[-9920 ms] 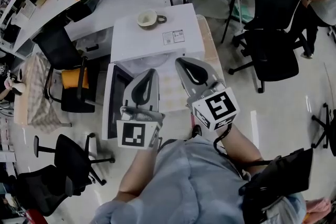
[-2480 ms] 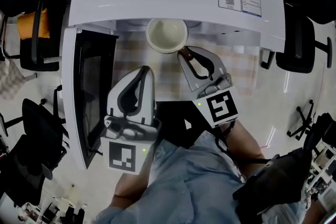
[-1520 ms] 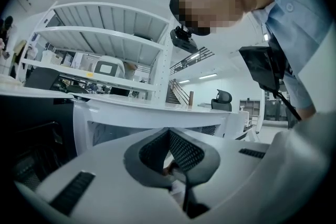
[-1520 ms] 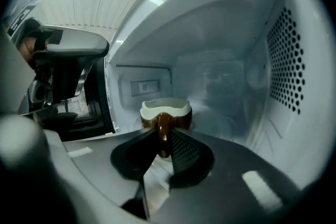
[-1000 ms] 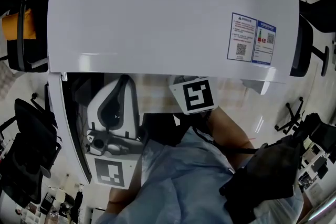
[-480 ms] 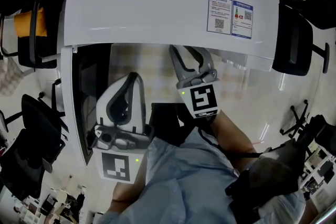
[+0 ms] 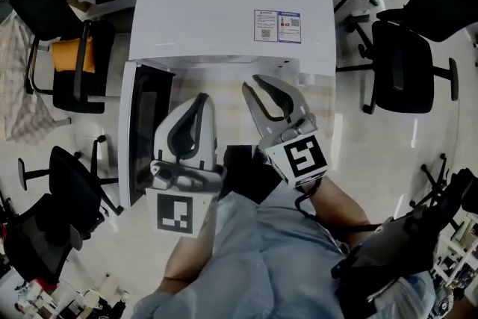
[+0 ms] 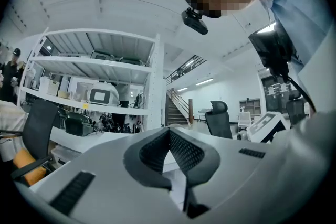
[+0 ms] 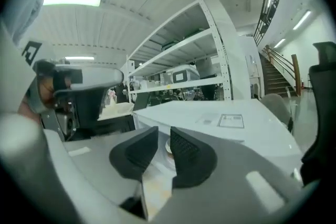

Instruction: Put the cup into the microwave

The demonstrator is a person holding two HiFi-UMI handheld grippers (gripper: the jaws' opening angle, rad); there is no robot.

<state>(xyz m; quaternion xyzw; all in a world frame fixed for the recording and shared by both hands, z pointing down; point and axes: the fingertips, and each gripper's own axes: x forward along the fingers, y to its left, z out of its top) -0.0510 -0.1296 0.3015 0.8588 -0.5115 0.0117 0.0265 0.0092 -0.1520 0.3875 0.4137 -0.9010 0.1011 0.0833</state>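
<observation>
I see the microwave (image 7: pixel 231 7) facing me, with free passage straight ahead over the checked surface (image 7: pixel 231 82) before it. Its open door (image 7: pixel 146 134) juts out on the left (just beside my left gripper (image 7: pixel 202 98)), walling that side. A black chair (image 7: pixel 403 67) stands to the right, well apart.

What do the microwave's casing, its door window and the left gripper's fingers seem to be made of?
Microwave casing: smooth white, likely painted sheet metal, though plastic is possible; it shows a soft, even sheen.
Door window: dark, probably tinted glass or plastic in a white frame.
Left gripper fingers: pale hard plastic shells with black rubbery-looking pads, dimpled in a grid.
</observation>
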